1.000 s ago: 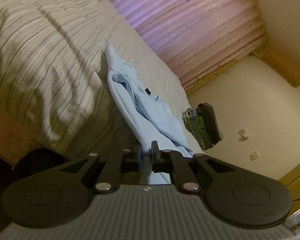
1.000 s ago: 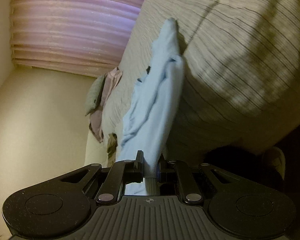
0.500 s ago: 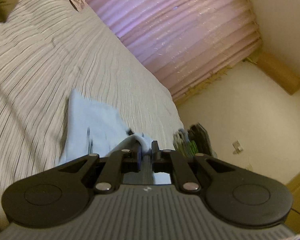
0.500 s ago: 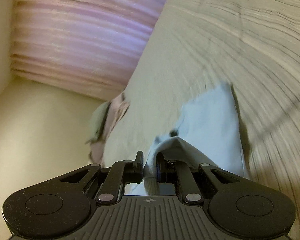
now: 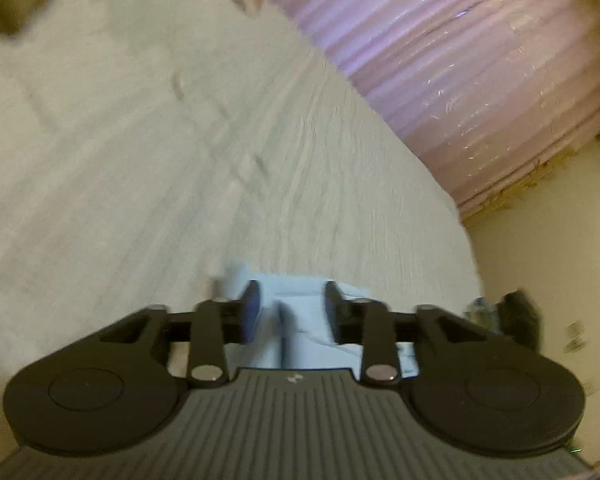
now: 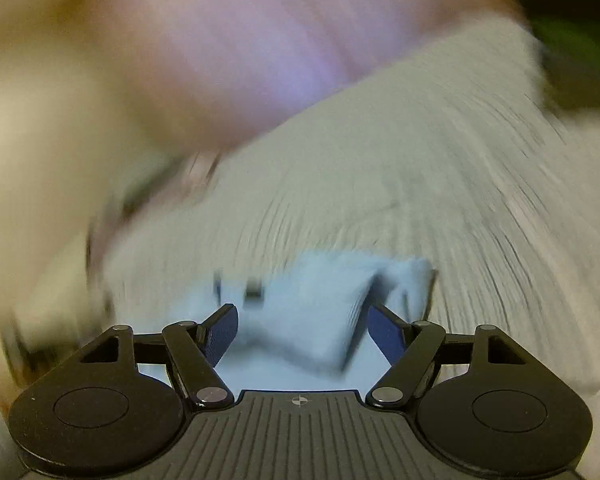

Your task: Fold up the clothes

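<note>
The light blue shirt point(image 5: 300, 312) is laid on the striped bed point(image 5: 140, 160), seemingly folded though blurred, with the left gripper point(image 5: 291, 300) and right gripper point(image 6: 302, 322) both held wide apart above it.

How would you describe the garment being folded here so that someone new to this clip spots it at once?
Start from the big bed with the pale striped cover that runs alongside the pink curtain. At its near edge, right in front of the open left gripper and open right gripper, lies the light blue garment. It is the only blue cloth on the cover.
</note>
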